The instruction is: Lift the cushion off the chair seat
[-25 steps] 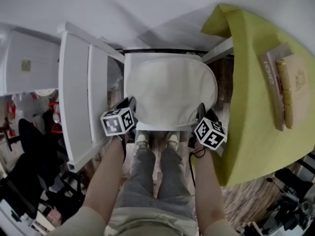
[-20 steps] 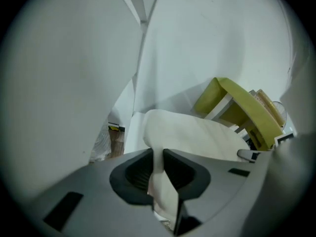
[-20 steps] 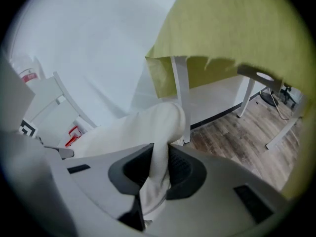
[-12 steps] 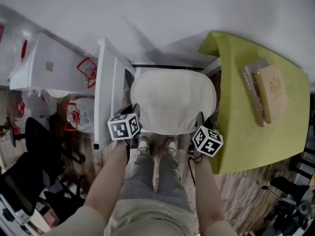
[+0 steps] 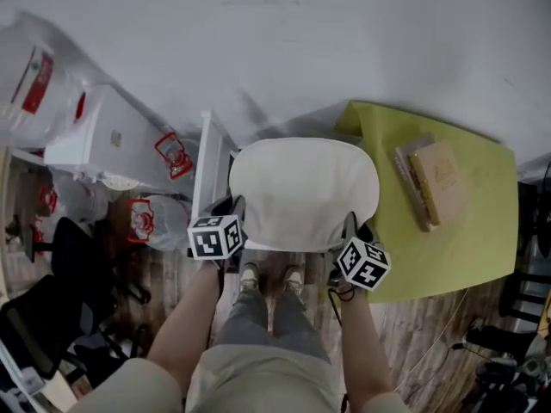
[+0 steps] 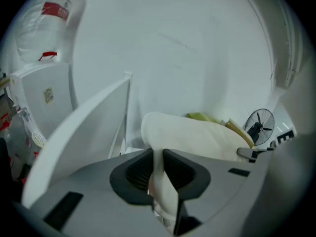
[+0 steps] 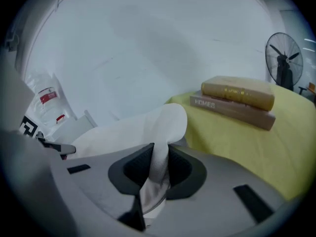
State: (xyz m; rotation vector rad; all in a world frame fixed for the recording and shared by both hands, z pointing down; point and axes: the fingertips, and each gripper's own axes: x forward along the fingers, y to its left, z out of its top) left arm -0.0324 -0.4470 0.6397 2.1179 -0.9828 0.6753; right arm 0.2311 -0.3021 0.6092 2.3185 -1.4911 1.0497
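A cream cushion (image 5: 303, 192) hangs in the air between my two grippers, above the chair and hiding its seat. My left gripper (image 5: 234, 210) is shut on the cushion's near left edge, my right gripper (image 5: 349, 227) on its near right edge. In the left gripper view, cushion fabric (image 6: 197, 137) is pinched between the black jaws of the left gripper (image 6: 158, 154). The right gripper view shows the same: the right gripper (image 7: 160, 152) squeezes a fold of the cushion (image 7: 133, 127). The white chair's slatted back (image 5: 209, 157) stands just left of the cushion.
A table under a yellow-green cloth (image 5: 448, 239) stands close on the right, with two stacked books (image 5: 428, 179) on it. White cabinets and red-marked items (image 5: 112, 144) crowd the left, with a black office chair (image 5: 52, 265). A fan (image 7: 283, 58) stands beyond the table.
Both grippers have risen together with the cushion held between them. The cushion has come up off the seat, and the chair and table now look farther below.
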